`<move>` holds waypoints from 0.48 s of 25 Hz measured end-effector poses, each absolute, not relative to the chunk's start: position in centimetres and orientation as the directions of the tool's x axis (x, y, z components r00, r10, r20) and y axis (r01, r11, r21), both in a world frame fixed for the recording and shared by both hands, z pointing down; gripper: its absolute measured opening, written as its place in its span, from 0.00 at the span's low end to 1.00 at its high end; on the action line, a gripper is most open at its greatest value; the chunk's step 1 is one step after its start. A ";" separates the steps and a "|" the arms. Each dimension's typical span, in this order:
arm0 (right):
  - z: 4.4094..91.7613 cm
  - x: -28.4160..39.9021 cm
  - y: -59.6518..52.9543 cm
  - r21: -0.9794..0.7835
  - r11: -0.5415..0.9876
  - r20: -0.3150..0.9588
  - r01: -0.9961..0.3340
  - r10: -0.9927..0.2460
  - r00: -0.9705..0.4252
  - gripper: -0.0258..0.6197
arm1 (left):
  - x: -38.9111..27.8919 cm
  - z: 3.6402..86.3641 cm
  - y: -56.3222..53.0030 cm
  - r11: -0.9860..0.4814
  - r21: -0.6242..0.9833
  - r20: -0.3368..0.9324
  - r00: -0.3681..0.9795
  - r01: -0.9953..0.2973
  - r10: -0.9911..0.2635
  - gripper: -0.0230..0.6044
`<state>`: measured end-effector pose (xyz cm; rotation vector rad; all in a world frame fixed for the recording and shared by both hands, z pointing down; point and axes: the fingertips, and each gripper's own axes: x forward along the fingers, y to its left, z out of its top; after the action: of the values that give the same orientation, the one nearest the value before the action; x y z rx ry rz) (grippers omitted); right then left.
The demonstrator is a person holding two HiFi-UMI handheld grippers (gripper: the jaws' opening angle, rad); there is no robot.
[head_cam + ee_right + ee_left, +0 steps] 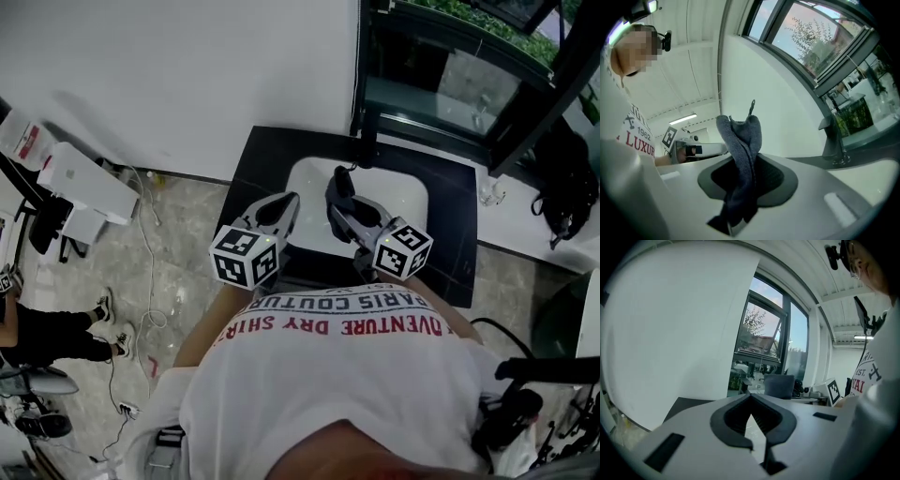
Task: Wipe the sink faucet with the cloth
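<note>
Far left in the head view: floor (178,216) with loose cables, and a bystander's legs (56,333), cut off by the frame edge.

Left tool (292,200): held over the near left edge of the sink (405,199), jaws together at the tips, nothing between them. Its own view (751,396) confirms this, with only pale wall and window beyond.

Right tool (338,208): just beside the left one, apart from it, over the basin's near half. Jaws clamped on the cloth (341,182). In the right gripper view (740,163) the cloth (740,136), dark grey-blue, stands up out of the jaw tips as a folded strip. Long axis runs along the jaws. The free end points past the tips, toward the back of the sink, and a short tail hangs at the jaw base.

Sink: white basin set in a dark surface (452,246), open room on all sides of both tools.

Faucet (833,135): dark upright post, right of the cloth and well apart from it. In the head view it is hard to separate from the dark window frame (525,103) behind it.

Foreground: the person's white printed shirt (328,375) hides the surface's near edge.
</note>
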<state>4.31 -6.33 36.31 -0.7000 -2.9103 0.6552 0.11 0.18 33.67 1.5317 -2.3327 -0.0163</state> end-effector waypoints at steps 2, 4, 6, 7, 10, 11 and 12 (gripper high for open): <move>37.0 3.1 -4.8 -0.413 0.809 -0.007 0.419 0.457 -0.889 0.16 | -0.9 34.3 1.1 0.410 0.207 0.283 -0.347 -0.888 -0.894 0.04; 37.7 1.0 -3.2 -0.416 0.812 -0.001 0.410 0.451 -0.893 0.16 | -2.8 35.1 2.7 0.410 0.218 0.288 -0.343 -0.886 -0.894 0.04; 38.3 -2.1 -1.4 -0.421 0.815 0.008 0.398 0.442 -0.897 0.16 | -5.7 36.0 4.9 0.415 0.226 0.301 -0.342 -0.881 -0.890 0.04; 38.6 -3.8 -0.4 -0.423 0.818 0.013 0.390 0.436 -0.900 0.16 | -7.4 36.4 6.2 0.418 0.232 0.309 -0.341 -0.879 -0.888 0.04; 39.3 -9.4 2.8 -0.431 0.832 0.027 0.349 0.398 -0.917 0.16 | -13.1 37.1 10.1 0.418 0.236 0.324 -0.335 -0.877 -0.885 0.04; 39.6 -11.2 4.0 -0.438 0.837 0.032 0.329 0.380 -0.924 0.16 | -15.1 37.4 11.5 0.413 0.235 0.327 -0.329 -0.880 -0.886 0.04; 39.9 -13.0 5.2 -0.447 0.841 0.040 0.304 0.358 -0.933 0.16 | -17.0 37.7 12.8 0.404 0.238 0.332 -0.317 -0.883 -0.888 0.04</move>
<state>-12.99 5.20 39.92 -0.5228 -2.8966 0.6730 -17.00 12.79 37.73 1.5185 -2.2574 -0.0172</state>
